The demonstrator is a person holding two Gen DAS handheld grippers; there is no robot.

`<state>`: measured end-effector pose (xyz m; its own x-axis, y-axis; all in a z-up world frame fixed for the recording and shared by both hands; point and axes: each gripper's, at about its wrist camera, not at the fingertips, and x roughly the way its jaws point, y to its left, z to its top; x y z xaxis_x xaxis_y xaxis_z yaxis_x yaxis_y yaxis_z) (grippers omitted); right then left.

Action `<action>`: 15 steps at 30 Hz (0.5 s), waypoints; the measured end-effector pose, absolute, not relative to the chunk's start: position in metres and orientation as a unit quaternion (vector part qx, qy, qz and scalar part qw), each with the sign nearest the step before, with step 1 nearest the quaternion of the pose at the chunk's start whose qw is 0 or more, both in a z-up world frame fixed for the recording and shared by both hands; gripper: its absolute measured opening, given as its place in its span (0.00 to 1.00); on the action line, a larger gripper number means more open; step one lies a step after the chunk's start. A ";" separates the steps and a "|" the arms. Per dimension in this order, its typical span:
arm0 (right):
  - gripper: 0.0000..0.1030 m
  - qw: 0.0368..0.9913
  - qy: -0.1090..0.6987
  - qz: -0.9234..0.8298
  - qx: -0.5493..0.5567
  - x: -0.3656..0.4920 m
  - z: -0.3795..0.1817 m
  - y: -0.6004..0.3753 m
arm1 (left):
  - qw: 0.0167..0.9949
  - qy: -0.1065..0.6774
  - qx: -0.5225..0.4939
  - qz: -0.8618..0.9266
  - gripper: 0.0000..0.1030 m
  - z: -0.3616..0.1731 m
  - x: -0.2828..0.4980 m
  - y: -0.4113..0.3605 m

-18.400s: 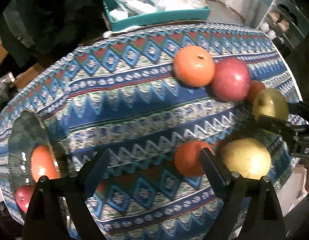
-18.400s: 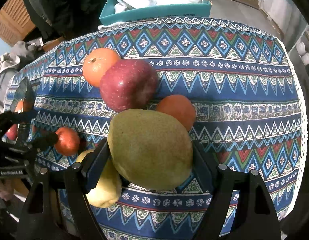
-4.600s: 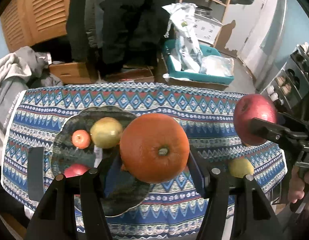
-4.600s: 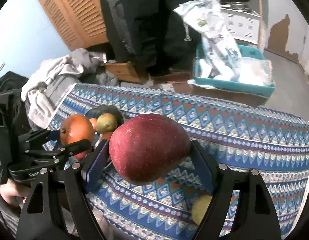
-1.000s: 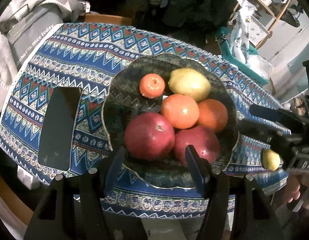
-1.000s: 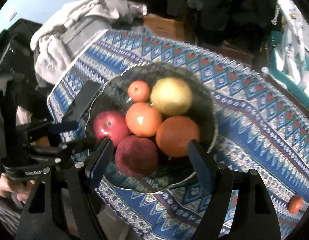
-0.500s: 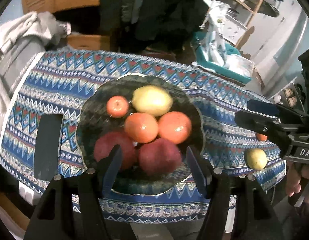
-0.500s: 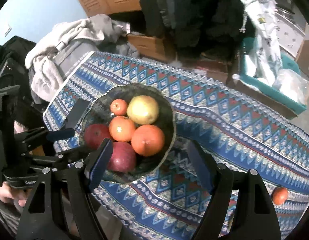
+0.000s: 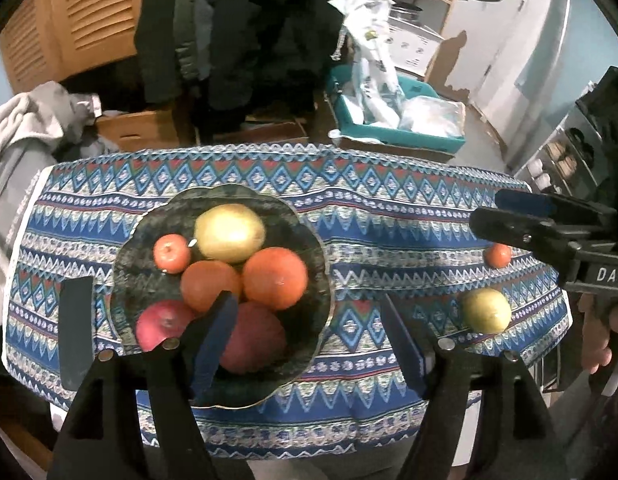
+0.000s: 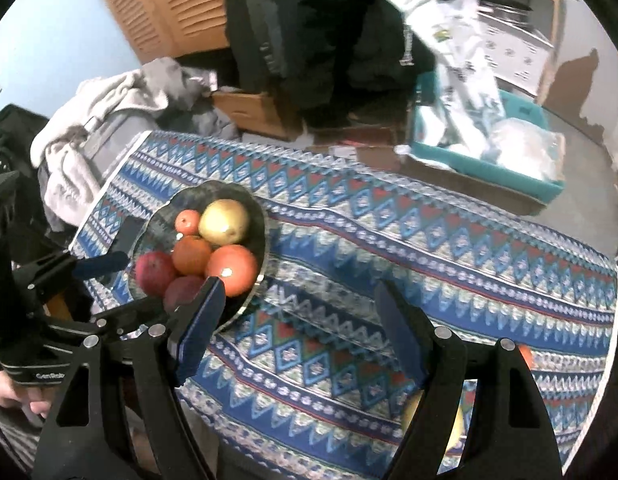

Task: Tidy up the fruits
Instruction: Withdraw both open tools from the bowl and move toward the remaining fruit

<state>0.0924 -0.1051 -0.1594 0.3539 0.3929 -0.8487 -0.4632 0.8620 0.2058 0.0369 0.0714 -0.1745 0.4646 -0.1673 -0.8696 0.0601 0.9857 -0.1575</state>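
**Fruit sort: two pieces left on the cloth**

Bowl (image 9: 149, 216) sits on the left part of the patterned tablecloth (image 9: 389, 216) and holds six pieces heaped together: a yellow-green pear (image 9: 229, 233) at the back, a small red-orange fruit (image 9: 171, 253) beside it, two oranges (image 9: 275, 278) in the middle, two red apples (image 9: 165, 324) at the near rim.

Left gripper (image 9: 307, 340): jaws opening, nothing between them; I see only the bowl and cloth below the gap. Right gripper (image 10: 297, 324): jaws wide apart and empty, hanging over bare cloth between the bowl and the right end of the table.

Outstanding, as I judge it: a yellow pear (image 9: 486, 311) and a small orange fruit (image 9: 497, 255), both well apart from the bowl and near the right edge of the table. In the right wrist view they are mostly hidden behind the near finger.

Risks I note:
- Both loose pieces are round and lie close to the table edge; a glancing touch from one finger could roll either off.
- The heap is already stacked; dropping a piece on top rather than setting it in a gap could knock an apple over the near rim.
- The near rim seems to overhang the table's front edge; a downward push there might tip the bowl.
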 end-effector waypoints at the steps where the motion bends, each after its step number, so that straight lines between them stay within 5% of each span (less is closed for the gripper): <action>1: 0.76 0.822 0.506 0.260 -0.032 0.093 -0.159 -0.110 | 0.854 0.513 -0.049 -0.068 0.73 -0.175 0.038 0.067; 15: 0.76 0.840 0.501 0.206 -0.005 0.095 -0.154 -0.187 | 0.852 0.516 -0.032 -0.085 0.73 -0.172 0.054 0.019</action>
<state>0.0946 -0.1871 -0.1537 0.4120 0.3416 -0.8447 -0.3516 0.9149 0.1985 0.0545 0.0193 -0.1720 0.4526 -0.1782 -0.8737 0.1128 0.9834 -0.1422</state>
